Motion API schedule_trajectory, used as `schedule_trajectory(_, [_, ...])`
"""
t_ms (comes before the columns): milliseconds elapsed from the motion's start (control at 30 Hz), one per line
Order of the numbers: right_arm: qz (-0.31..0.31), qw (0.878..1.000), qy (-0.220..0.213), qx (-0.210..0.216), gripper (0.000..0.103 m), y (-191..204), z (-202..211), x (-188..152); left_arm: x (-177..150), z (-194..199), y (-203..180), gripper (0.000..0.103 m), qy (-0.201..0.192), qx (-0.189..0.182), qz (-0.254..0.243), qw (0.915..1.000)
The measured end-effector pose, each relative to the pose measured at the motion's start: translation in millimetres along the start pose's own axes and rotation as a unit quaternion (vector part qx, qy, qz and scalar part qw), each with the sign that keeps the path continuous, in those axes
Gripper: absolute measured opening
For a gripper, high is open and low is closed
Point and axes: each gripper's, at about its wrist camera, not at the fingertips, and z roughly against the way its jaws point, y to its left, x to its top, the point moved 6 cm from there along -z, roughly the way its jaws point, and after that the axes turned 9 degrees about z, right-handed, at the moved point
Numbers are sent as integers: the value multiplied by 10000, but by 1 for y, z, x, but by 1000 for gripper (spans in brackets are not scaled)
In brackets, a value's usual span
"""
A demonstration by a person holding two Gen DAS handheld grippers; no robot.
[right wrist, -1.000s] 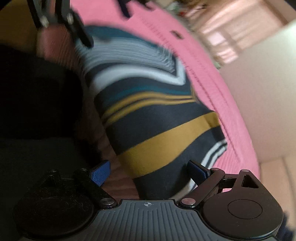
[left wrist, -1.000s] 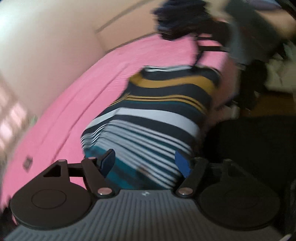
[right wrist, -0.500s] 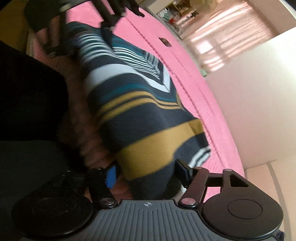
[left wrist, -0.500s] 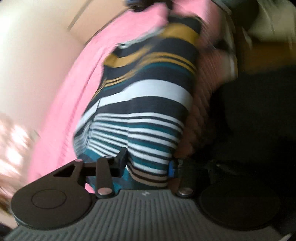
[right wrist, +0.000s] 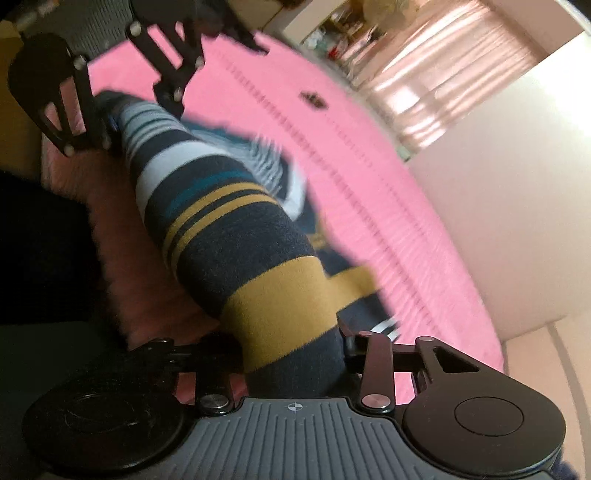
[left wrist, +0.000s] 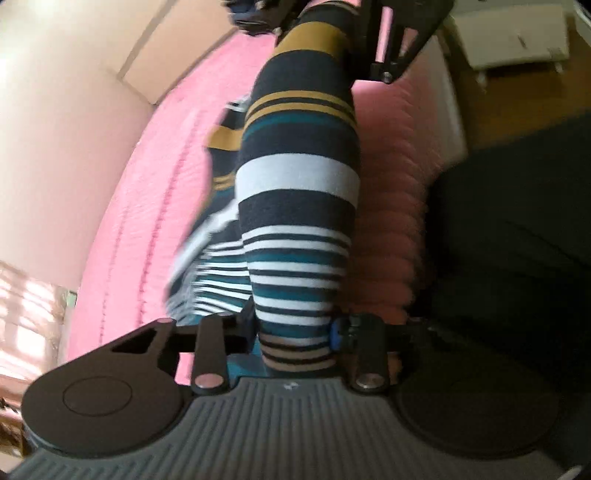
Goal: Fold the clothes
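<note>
Striped garment [left wrist: 299, 206] is stretched between my tools above the pink bed [left wrist: 147, 206], near its edge. My left tool [left wrist: 293, 334] and right tool [right wrist: 291, 354] each clamp one end.

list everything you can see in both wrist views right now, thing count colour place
striped garment: one, navy with white, teal and mustard bands, stretched between both grippers above the bed, its far part trailing on the cover
bed cover: one, pink, quilted, under the garment
small dark object: one, on the pink cover far from the garment, too blurred to identify
white furniture: one piece, on the floor beyond the bed edge
window blinds: one set, sunlit, at the back of the room
dark clothing: black, the person's, beside the bed edge
left gripper: one, black, shut on the narrow-striped end
right gripper: one, black, shut on the mustard-banded end
</note>
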Motion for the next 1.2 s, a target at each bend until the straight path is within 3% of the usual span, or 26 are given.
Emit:
schedule_trajectory(100, [48, 9993, -253, -257, 37, -47, 2, 21, 20, 15, 60, 28, -257, 214, 326, 9989])
schedule_trajectory(200, [49, 9966, -523, -641, 37, -90, -2, 42, 41, 28, 119, 27, -514, 833, 408, 9944])
schedule_trajectory(300, [-27, 9915, -772, -1046, 37, -114, 1, 58, 49, 40, 135, 26, -675, 1346, 246, 9883])
schedule_trajectory(433, [-147, 9915, -801, -1015, 37, -73, -3, 49, 28, 33, 99, 27, -608, 1390, 66, 9884])
schedule_trajectory(567, [-313, 9991, -292, -57, 38, 16, -26, 12, -18, -7, 9, 28, 52, 485, 299, 9984])
schedule_trajectory(600, [-297, 9993, -175, 112, 39, 36, -27, 3, -26, -10, -11, 28, 134, 413, 270, 9987])
schedule_trajectory(667, [-242, 9996, -126, 38, 48, 64, -19, -11, -36, -10, -45, 30, 141, 510, 180, 9984])
schedule_trajectory(767, [-566, 9984, -57, 49, 65, 72, -3, -23, -45, 5, -51, 32, 125, 452, 553, 9974])
schedule_trajectory(867, [-1042, 9945, 38, 14, 75, 61, 10, -35, -56, 19, -37, 36, 171, 92, 1114, 9936])
schedule_trajectory(967, [-1692, 9853, 249, -42, 75, 44, 25, -63, -72, 33, -11, 36, 263, -111, 1834, 9826])
schedule_trajectory(1100, [-2628, 9631, 536, -233, 75, 31, 42, -106, -84, 41, 36, 36, 192, 60, 2805, 9596])
schedule_trajectory(1200, [-3734, 9264, 335, -358, 75, 0, 46, -125, -82, 32, 73, 35, 71, 135, 3474, 9376])
